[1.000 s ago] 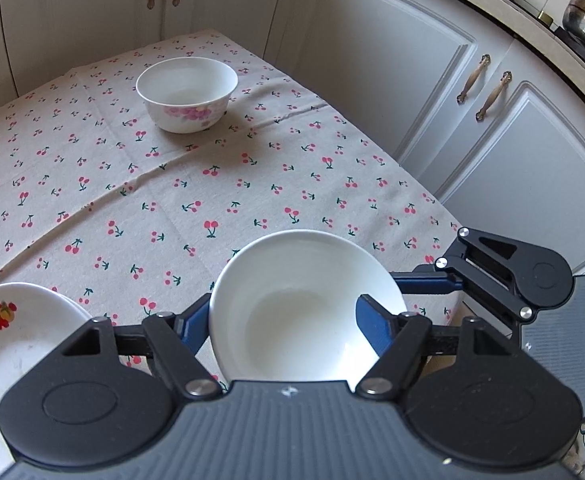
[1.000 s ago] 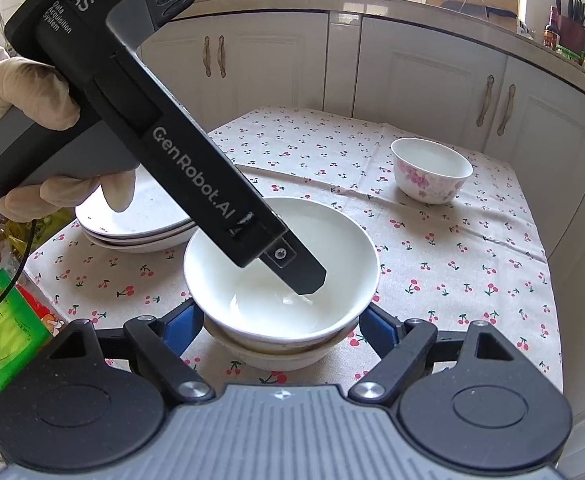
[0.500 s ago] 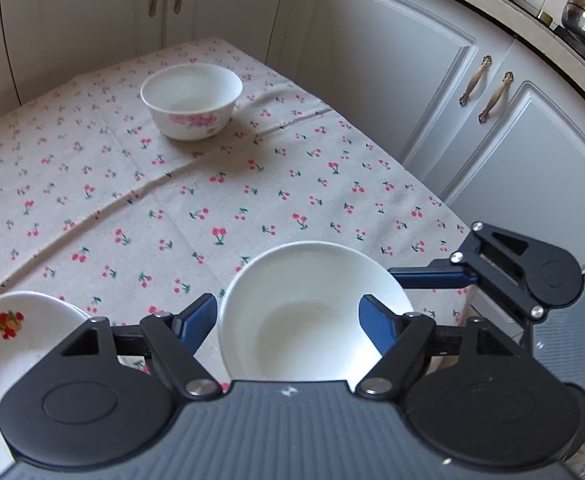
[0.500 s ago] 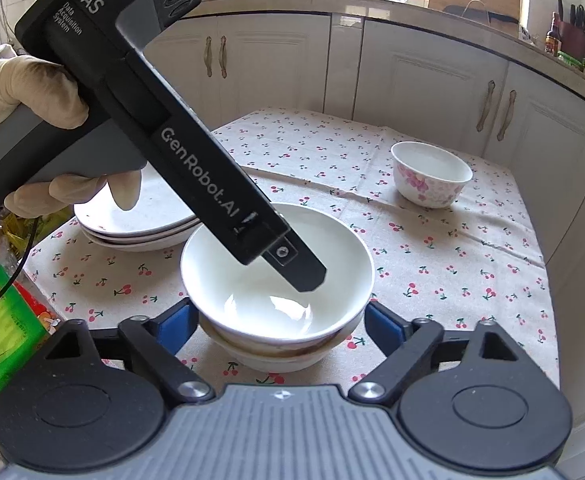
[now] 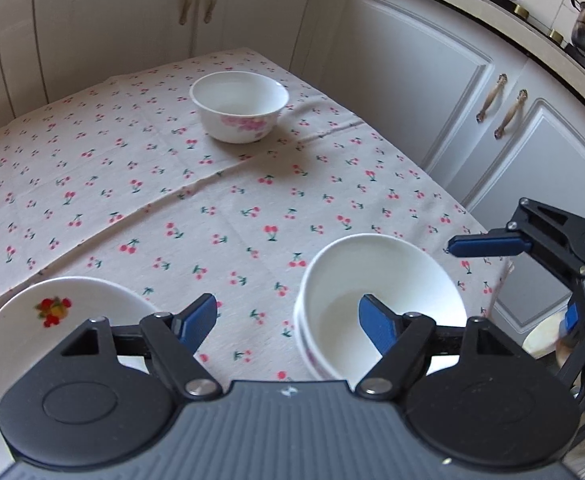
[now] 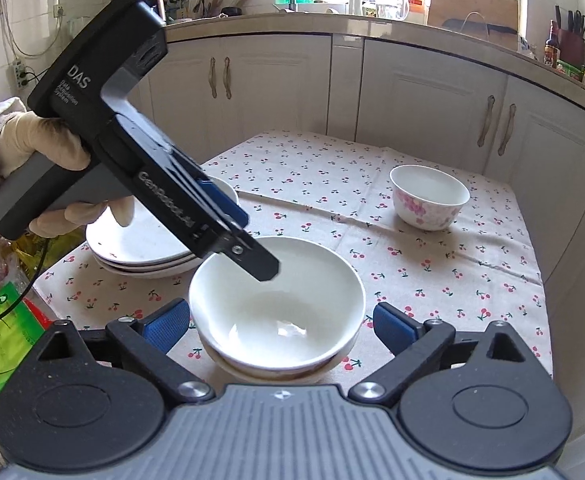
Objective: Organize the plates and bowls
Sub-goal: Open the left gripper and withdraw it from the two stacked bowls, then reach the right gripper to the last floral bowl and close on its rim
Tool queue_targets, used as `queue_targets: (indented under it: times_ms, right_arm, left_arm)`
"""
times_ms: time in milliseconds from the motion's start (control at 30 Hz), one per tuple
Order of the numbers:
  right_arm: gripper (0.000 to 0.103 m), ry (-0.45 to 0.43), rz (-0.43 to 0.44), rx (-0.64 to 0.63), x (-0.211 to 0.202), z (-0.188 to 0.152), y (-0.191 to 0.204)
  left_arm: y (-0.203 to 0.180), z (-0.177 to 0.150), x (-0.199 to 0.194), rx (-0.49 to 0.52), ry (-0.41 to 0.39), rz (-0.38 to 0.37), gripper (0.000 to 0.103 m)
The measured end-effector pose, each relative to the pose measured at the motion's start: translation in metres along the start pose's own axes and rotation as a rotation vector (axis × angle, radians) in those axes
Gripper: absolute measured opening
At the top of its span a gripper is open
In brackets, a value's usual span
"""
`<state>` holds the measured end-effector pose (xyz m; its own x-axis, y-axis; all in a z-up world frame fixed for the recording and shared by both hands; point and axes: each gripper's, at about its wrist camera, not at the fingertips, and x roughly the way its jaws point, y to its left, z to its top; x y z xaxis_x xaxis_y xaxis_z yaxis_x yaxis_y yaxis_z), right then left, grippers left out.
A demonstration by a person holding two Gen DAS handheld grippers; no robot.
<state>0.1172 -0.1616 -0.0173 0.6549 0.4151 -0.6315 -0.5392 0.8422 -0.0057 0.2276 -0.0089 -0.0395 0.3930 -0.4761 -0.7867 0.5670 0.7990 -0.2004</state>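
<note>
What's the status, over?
Both tongs open, left, right. Plain white bowl nested on another; flowered white bowl apart. Path clear.

My left gripper (image 5: 288, 316) has a ribbed grey body, two round black hubs with shallow circular recesses, black linkage arms pinned with silver screws, and blue fingers (image 5: 196, 314) with textured faces. My right gripper (image 6: 280, 322) is the same build, its black hubs speckled with dust. Seen from the right wrist camera, the left tool is a black and grey pistol-shaped housing printed "DAS" and "GenRobot.AI" in pale letters. My left hand (image 6: 46, 148) wears a cream glove below a pale sleeve.
</note>
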Motion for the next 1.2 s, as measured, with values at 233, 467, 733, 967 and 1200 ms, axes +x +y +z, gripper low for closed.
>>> queue_targets:
  times_ms: [233,467,733,967,1200]
  right_arm:
    - [0.1,0.006,-0.027,0.012,0.001,0.002,-0.003]
    - [0.1,0.003,-0.054,0.016,-0.003,0.005,-0.009]
    - [0.101,-0.05,-0.107,0.05,-0.007,0.02,-0.039]
    - [0.101,-0.042,-0.151,0.086,0.016,0.034,-0.086]
    - [0.1,-0.005,-0.165,0.124,0.049,0.055,-0.138]
  left_arm:
    - [0.015,-0.008,-0.002,-0.012,-0.013,-0.009,0.078]
    - [0.021,-0.005,-0.007,0.0,-0.027,0.0,0.078]
    - [0.015,0.031,-0.003,0.057,-0.073,-0.011,0.079]
    - [0.014,0.073,0.031,0.101,-0.087,0.019,0.079]
    - [0.014,0.101,0.075,0.175,-0.121,0.07,0.081]
